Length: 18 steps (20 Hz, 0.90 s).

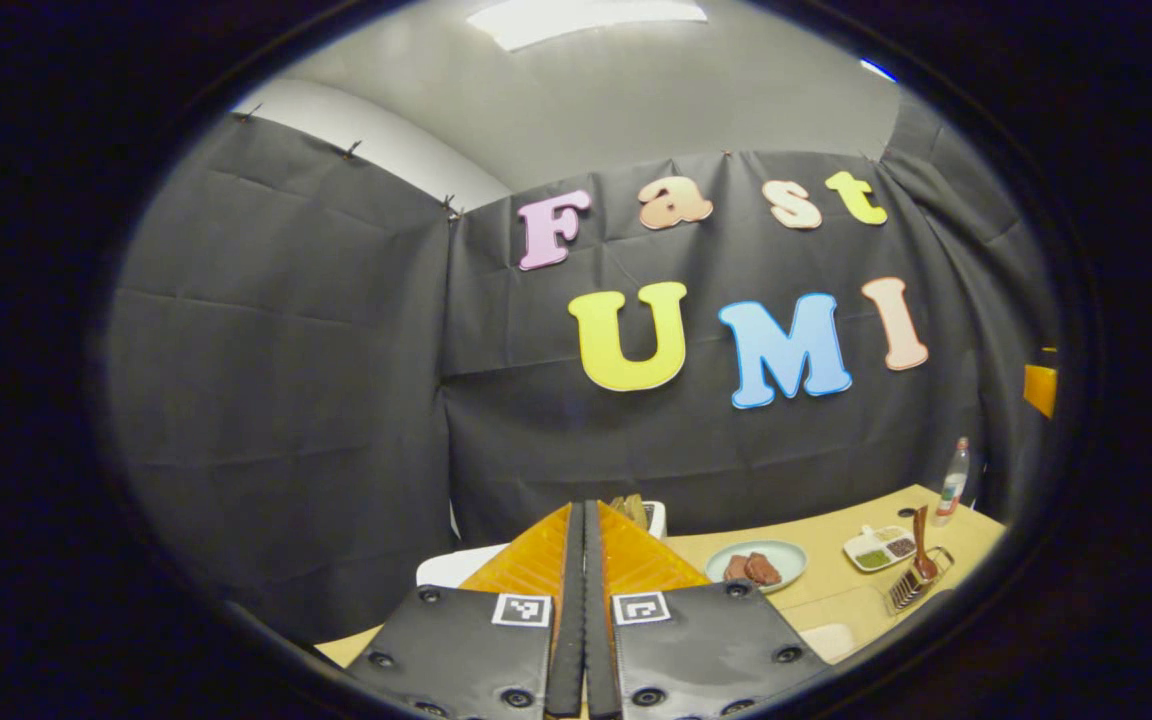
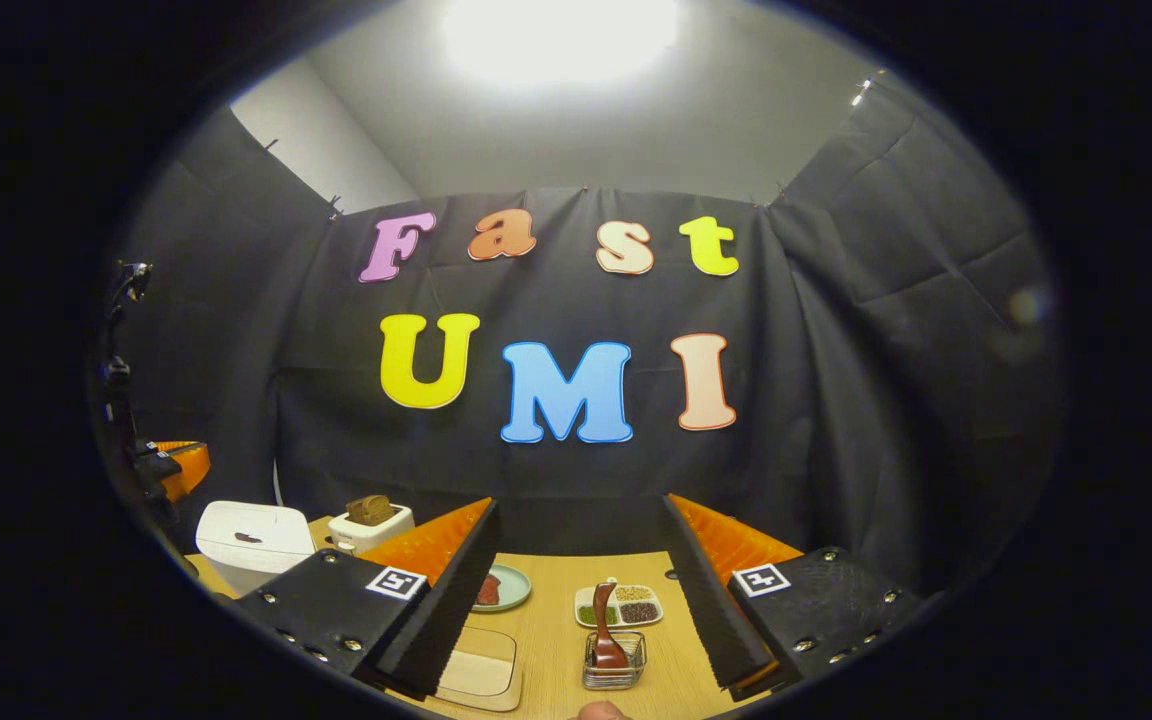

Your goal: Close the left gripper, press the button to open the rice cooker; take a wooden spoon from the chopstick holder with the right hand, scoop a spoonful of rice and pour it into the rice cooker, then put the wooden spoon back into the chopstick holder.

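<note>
Black cloth walls close off the booth behind a pale wooden table [image 2: 556,600], and everything you need sits low in both views. Your left hand-held gripper [image 1: 584,610] has its 2 fingers pressed flat together with nothing between them, so it is ready for the button. In the left gripper view the white rice cooker [image 1: 456,566] shows just behind and to the lower left of those fingers, mostly hidden by them; in the right gripper view it sits at the lower left of the frame, and I cannot make out the button itself. Your right hand-held gripper [image 2: 581,590] is spread wide and empty. Dead ahead between its fingers, at bottom centre, the wooden spoon [image 2: 606,625] stands upright in the chopstick holder [image 2: 614,668], handle up, so that hand is plainly the nearer one.
</note>
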{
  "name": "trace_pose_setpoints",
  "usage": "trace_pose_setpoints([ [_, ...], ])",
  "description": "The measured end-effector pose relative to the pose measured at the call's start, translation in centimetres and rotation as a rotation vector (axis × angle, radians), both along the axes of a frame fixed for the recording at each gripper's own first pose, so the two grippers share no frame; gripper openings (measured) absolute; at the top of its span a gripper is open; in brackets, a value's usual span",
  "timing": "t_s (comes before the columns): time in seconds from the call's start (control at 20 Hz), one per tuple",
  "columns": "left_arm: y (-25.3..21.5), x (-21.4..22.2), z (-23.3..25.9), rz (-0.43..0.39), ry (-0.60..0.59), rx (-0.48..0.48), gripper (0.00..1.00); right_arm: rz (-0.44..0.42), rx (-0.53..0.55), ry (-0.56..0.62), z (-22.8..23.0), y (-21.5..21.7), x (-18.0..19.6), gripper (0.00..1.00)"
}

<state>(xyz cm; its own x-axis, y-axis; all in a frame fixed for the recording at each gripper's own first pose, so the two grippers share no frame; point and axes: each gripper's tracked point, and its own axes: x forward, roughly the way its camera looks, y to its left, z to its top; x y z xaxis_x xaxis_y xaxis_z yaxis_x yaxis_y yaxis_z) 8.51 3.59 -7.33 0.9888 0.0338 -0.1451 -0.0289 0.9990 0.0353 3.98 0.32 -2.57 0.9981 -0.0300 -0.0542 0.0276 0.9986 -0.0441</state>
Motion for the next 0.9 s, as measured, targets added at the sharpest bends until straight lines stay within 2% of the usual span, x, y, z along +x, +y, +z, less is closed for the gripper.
trace_pose_setpoints([
  [0.05,0.4,0.5,-0.6,0.006,0.010,-0.004,0.08,-0.007,-0.003,0.007,-0.3,-0.1,-0.2,0.96],
  [0.25,2.3,2.2,-4.3,0.032,0.070,-0.017,0.09,-0.046,-0.015,0.026,-0.7,-0.9,-0.7,0.96],
  [0.3,2.6,2.5,-5.2,0.034,0.082,-0.018,0.13,-0.056,-0.016,0.028,-0.7,-1.1,-0.9,0.96],
  [0.35,3.2,2.9,-6.1,0.042,0.096,-0.019,0.08,-0.065,-0.019,0.032,-0.8,-1.2,-1.0,0.96],
  [0.4,3.7,3.1,-7.1,0.048,0.115,-0.028,0.12,-0.073,-0.022,0.037,-0.9,-1.4,-1.0,0.96],
  [0.45,4.1,3.5,-8.2,0.055,0.134,-0.039,0.09,-0.080,-0.026,0.041,-1.0,-1.5,-1.2,0.96],
  [0.65,5.6,4.8,-12.3,0.083,0.216,-0.052,0.09,-0.101,-0.039,0.057,-1.1,-1.8,-1.5,0.96],
  [0.8,5.4,5.3,-15.1,0.069,0.274,-0.061,0.09,-0.113,-0.061,0.069,-1.3,-2.1,-1.6,0.96],
  [0.85,5.3,5.3,-16.2,0.070,0.298,-0.070,0.12,-0.117,-0.060,0.072,-1.4,-2.1,-1.6,0.96],
  [0.9,5.2,5.2,-17.0,0.070,0.315,-0.079,0.09,-0.120,-0.059,0.076,-1.5,-2.2,-1.7,0.96],
])
